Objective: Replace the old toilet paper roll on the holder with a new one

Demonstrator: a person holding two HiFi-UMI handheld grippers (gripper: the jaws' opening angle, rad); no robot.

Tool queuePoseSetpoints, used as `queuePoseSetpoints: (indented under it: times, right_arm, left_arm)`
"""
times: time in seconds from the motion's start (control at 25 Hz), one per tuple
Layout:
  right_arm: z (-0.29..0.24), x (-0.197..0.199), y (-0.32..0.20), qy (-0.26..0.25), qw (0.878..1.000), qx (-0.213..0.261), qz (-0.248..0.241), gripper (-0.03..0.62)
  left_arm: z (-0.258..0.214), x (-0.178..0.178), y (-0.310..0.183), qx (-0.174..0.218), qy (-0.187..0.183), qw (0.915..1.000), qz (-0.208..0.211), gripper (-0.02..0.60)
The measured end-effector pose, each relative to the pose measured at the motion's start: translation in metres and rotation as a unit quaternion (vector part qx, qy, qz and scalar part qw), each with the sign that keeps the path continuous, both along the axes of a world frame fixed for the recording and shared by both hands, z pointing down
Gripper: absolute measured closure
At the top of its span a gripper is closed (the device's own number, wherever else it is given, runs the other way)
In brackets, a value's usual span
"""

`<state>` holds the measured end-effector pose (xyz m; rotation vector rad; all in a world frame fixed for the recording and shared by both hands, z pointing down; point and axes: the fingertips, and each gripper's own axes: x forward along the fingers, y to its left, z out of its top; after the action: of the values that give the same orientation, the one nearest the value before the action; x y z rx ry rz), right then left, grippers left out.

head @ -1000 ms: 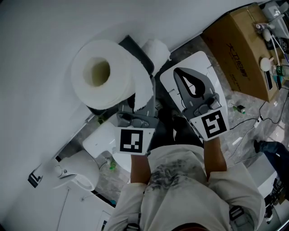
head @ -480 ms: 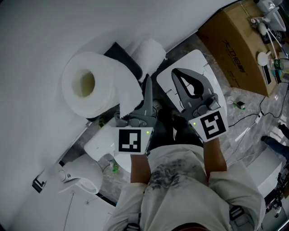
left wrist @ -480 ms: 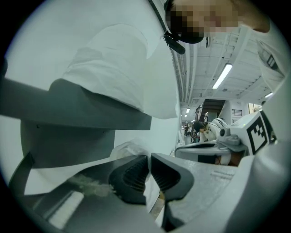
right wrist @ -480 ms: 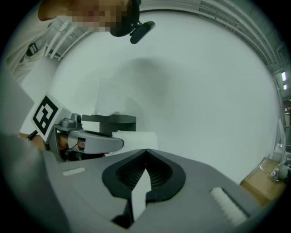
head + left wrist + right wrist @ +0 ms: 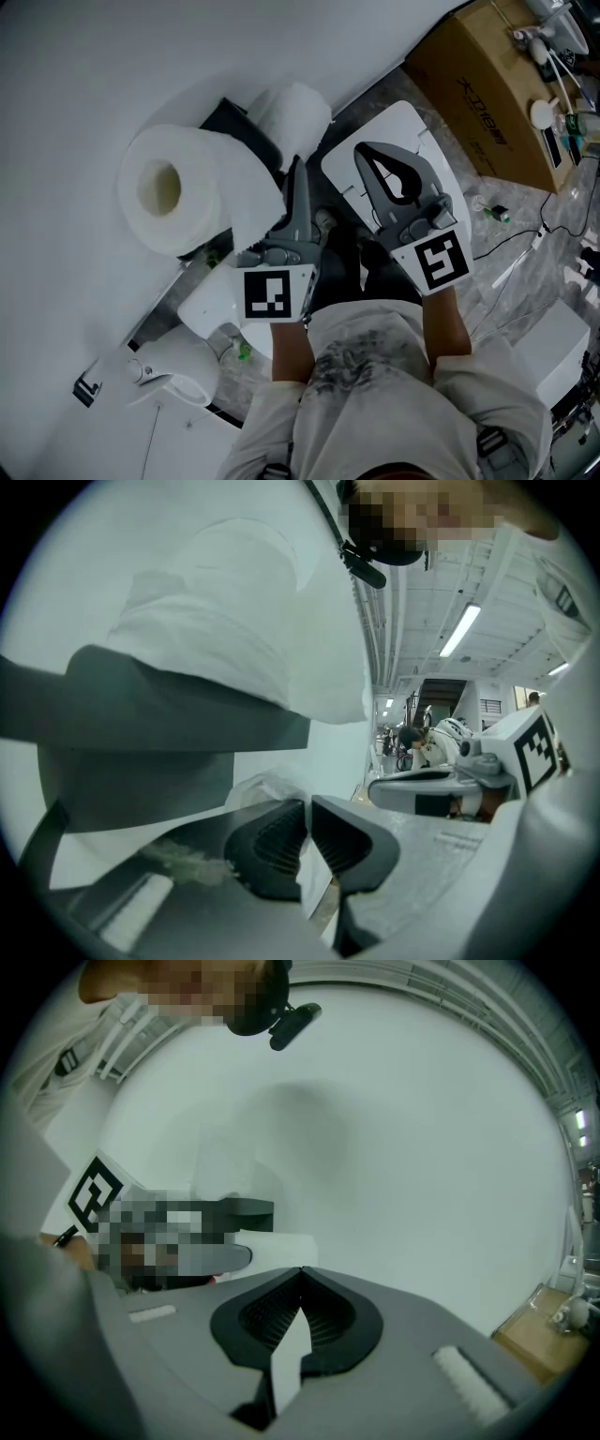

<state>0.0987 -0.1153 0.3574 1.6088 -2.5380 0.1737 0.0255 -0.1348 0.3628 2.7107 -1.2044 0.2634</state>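
Note:
A big white toilet paper roll (image 5: 173,192) hangs on a dark holder (image 5: 225,112) on the white wall, with its loose tail (image 5: 258,202) drooping to the right. My left gripper (image 5: 298,169) points up beside that tail. In the left gripper view its jaws (image 5: 307,832) are shut on a thin sheet of the paper (image 5: 315,883), under the roll (image 5: 244,621) and the holder (image 5: 141,742). A second white roll (image 5: 295,108) sits just behind the holder. My right gripper (image 5: 367,150) is shut with nothing in it (image 5: 300,1274), to the right of the left one.
A white toilet lid (image 5: 417,131) lies under the right gripper. A white fixture (image 5: 202,300) stands at lower left. A cardboard box (image 5: 497,94) with bottles and cables beside it stands at the upper right on the marble floor.
The head view has shifted, so the roll lies further left in the picture. The left gripper's jaws, covered by the paper tail a second ago, now show beside it. Both grippers have hardly moved.

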Motion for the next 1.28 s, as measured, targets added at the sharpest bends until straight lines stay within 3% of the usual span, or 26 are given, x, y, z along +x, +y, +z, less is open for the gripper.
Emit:
queuePoseSetpoints:
  times: [1.12,1.28]
  right_arm:
    - [-0.003,-0.003,0.000,0.002,1.000,0.003,0.006,0.592]
    - [-0.002,-0.001,0.003,0.004,1.000,0.001,0.010,0.592]
  left_arm:
    - [0.005,0.011,-0.005,0.001,-0.004,1.0000,0.001,0.565]
    - [0.000,0.028,-0.001,0.009,0.009,0.9994,0.032,0.565]
